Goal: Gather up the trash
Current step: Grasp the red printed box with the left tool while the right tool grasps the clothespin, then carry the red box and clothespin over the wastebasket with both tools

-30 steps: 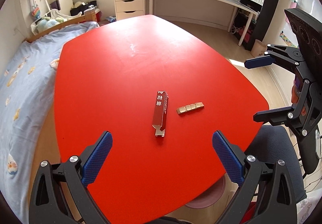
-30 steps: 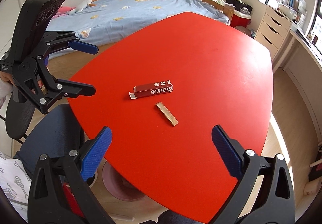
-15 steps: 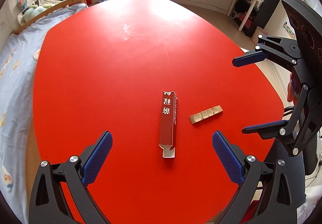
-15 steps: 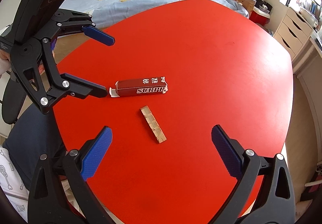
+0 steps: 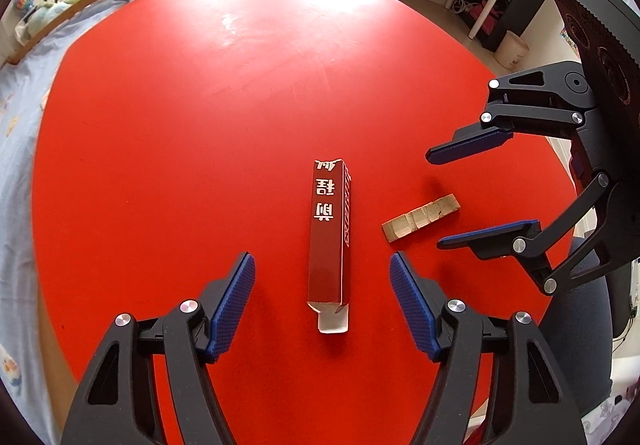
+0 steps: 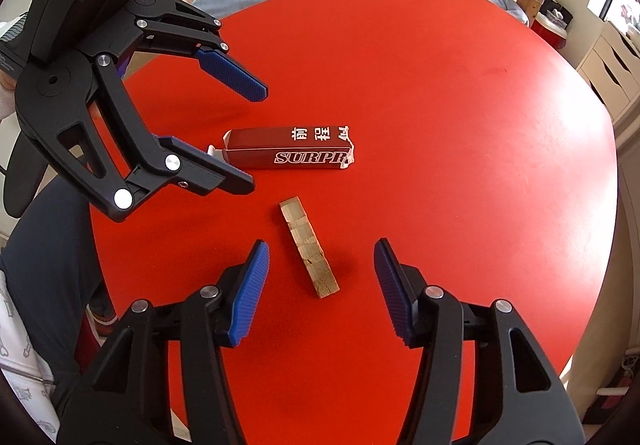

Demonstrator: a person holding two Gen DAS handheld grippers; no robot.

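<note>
Two hand-held grippers with black frames and blue finger pads reach over a glossy red table point(image 5: 180, 105).

The left gripper point(image 5: 322, 277) is spread wide and grips nothing. A long dark red carton point(image 5: 329, 233) lies flat on the table, straight ahead of it and pointing away along its line of sight. The carton's near end, with an open pale flap, lies between the two fingertips with clear red table on either side. The far end is torn ragged.

The right gripper point(image 6: 321, 265) is likewise released, its fingers wide apart and empty. A short tan strip point(image 6: 309, 247), scored into small blocks like wood or wafer, lies between its fingertips, touching neither pad. The strip runs ahead and slightly to the left. Past the strip's far end lies the red carton point(image 6: 290, 153), crosswise to this gripper, close to the strip but not touching it.

From the left wrist camera, the strip point(image 5: 420, 217) sits ahead and to the right of the left gripper, just beside the carton, between the fingers of the right gripper point(image 5: 434, 201).

White writing on the carton's top face shows Chinese characters. On its side, slanted capitals read "SURPR", cut off at the torn end.

Whether anything is inside the carton cannot be seen.
</note>
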